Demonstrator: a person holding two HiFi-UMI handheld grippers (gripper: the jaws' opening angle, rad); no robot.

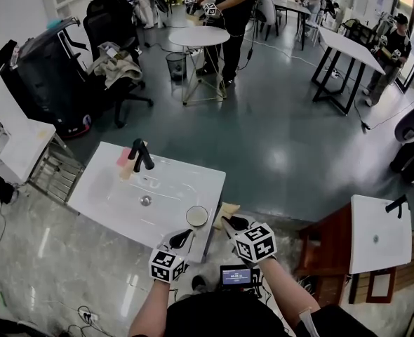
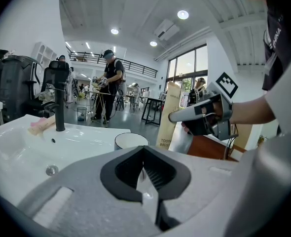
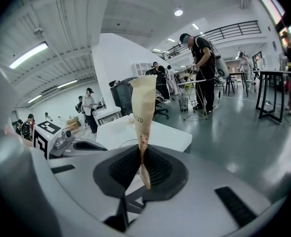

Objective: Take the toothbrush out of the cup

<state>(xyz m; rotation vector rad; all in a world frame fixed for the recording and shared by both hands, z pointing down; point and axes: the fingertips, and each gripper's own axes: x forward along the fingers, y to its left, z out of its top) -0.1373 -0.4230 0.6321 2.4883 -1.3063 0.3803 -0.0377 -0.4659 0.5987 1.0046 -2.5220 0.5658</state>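
Pinched between the right gripper's [image 3: 141, 154] fingers, the packaged toothbrush [image 3: 141, 100] stands outside the cup [image 1: 197, 216], just beside it at the sink's [image 1: 109, 188] near right corner, while the left gripper [image 2: 144, 151], fingers pressed together and empty, hovers at the near edge.

Left forearm [image 1: 147, 314] is coming in from 7 o'clock, bare, with the left gripper [image 1: 182, 239] pointing toward 1 o'clock and tipping slightly down. Its jaws are meeting at the tips with nothing between them. Right forearm [image 1: 284, 293] is coming in from 5 o'clock, with the right gripper [image 3: 141, 149] pointing toward 10 o'clock, also nose-down. Its jaws are pinching the toothbrush packet [image 3: 141, 107] by the lower end. The two grippers are sitting close together, tips converging.
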